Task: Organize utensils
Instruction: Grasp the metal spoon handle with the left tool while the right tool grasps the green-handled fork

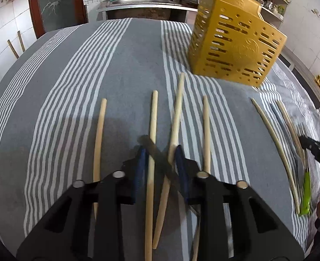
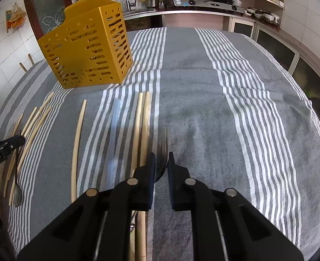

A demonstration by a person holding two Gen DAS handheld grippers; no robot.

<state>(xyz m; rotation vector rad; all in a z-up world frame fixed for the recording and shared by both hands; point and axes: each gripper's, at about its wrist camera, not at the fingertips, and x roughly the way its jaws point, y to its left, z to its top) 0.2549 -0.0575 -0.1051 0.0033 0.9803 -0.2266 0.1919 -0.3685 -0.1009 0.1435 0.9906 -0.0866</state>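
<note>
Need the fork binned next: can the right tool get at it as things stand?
Probably yes: the fork lies between the right tool's open fingers, nothing over it, though chopsticks lie close on one side.

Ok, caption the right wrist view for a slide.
Right gripper straddles a metal fork beside wooden chopsticks; yellow slotted plastic utensil holder behind.

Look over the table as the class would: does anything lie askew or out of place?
Yes. Among the chopsticks laid roughly parallel on the striped cloth, one chopstick slants across its neighbours, and a dark spoon lies diagonally over them between the left gripper's fingers.
</note>
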